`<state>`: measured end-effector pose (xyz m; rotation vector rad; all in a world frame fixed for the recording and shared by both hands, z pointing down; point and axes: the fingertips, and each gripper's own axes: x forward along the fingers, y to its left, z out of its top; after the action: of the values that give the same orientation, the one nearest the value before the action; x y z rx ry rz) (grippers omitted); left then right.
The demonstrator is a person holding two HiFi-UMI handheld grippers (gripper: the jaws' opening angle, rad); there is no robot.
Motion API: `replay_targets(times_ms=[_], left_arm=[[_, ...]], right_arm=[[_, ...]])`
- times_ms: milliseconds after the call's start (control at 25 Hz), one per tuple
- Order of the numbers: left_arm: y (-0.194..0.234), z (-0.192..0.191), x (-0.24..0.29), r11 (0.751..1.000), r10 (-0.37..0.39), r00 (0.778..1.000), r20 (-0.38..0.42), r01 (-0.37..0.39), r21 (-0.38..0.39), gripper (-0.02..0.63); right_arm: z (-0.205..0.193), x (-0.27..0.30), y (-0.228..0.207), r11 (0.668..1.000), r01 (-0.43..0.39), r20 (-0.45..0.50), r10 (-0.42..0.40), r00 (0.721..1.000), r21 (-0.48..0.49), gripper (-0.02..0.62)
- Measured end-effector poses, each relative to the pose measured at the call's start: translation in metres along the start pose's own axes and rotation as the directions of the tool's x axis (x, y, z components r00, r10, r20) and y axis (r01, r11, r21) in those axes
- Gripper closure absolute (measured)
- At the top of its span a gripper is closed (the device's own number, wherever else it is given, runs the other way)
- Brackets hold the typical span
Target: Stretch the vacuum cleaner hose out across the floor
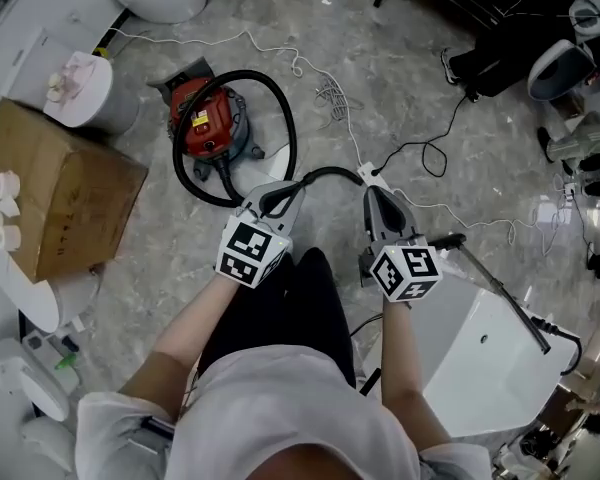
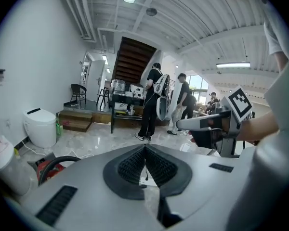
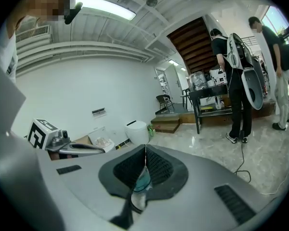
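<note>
- Two tongs are held side by side. The left tongs (image 2: 145, 150) have their ribbed black pads pressed together along a thin seam, and nothing is clamped between them.
- The right tongs (image 3: 145, 152) are closed the same way, with the pads meeting at the tip. A pale bluish patch shows in the slit lower down, and I cannot tell what it is.
- Just ahead of both tips, a stretch of the black vacuum cleaner hose (image 1: 325, 173) arcs over the grey marble floor (image 1: 400, 58), running from in front of one tip towards the other. Whether either tip touches it cannot be made out.
- Beyond the left tongs, the same hose curls in a wide loop around the red vacuum cleaner (image 1: 206, 118). It is coiled, not laid out straight.
- Right at the tip of the right tongs lies a white plug block (image 1: 368, 176). A thin white cord (image 1: 325, 90) runs away from it across the floor.
- A black cable (image 1: 432, 153) snakes a little farther to the right.
- Well off to the left of the left tongs stands a cardboard box (image 1: 65, 193).
- Close to the right of the right tongs sits a white housing (image 1: 480, 353), with a dark rod (image 1: 500, 293) lying across its top.
- Far ahead of the tongs, a white toilet (image 2: 41, 128) stands by the wall.
- People stand at a black desk (image 2: 127, 100) below a dark staircase (image 2: 132, 57).
</note>
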<state>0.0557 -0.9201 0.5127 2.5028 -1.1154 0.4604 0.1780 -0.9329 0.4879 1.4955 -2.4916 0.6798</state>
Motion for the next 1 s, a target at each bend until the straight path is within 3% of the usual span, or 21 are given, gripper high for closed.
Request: replay_targets(times_ms=[160, 360, 640, 1000], left_arm=[[0.007, -0.001, 0.011, 0.997, 0.045, 0.999, -0.015, -0.045, 0.058, 0.601], [0.001, -0.018, 0.035, 0.997, 0.004, 0.998, -0.056, 0.000, 0.075, 0.601], [-0.007, -0.055, 0.077, 0.998, -0.042, 0.996, -0.073, 0.045, 0.040, 0.600], [0.014, -0.118, 0.122, 0.999, -0.026, 0.996, -0.087, 0.029, 0.029, 0.601]], right_arm=[[-0.005, 0.007, -0.019, 0.998, -0.060, -0.022, 0.059, 0.998, -0.018, 0.580], [-0.022, 0.029, -0.042, 0.994, -0.110, -0.039, 0.109, 0.993, -0.002, 0.580], [-0.069, 0.053, -0.070, 0.994, -0.088, -0.051, 0.092, 0.994, 0.068, 0.580], [-0.130, 0.084, -0.102, 0.993, -0.082, -0.075, 0.089, 0.993, 0.089, 0.580]])
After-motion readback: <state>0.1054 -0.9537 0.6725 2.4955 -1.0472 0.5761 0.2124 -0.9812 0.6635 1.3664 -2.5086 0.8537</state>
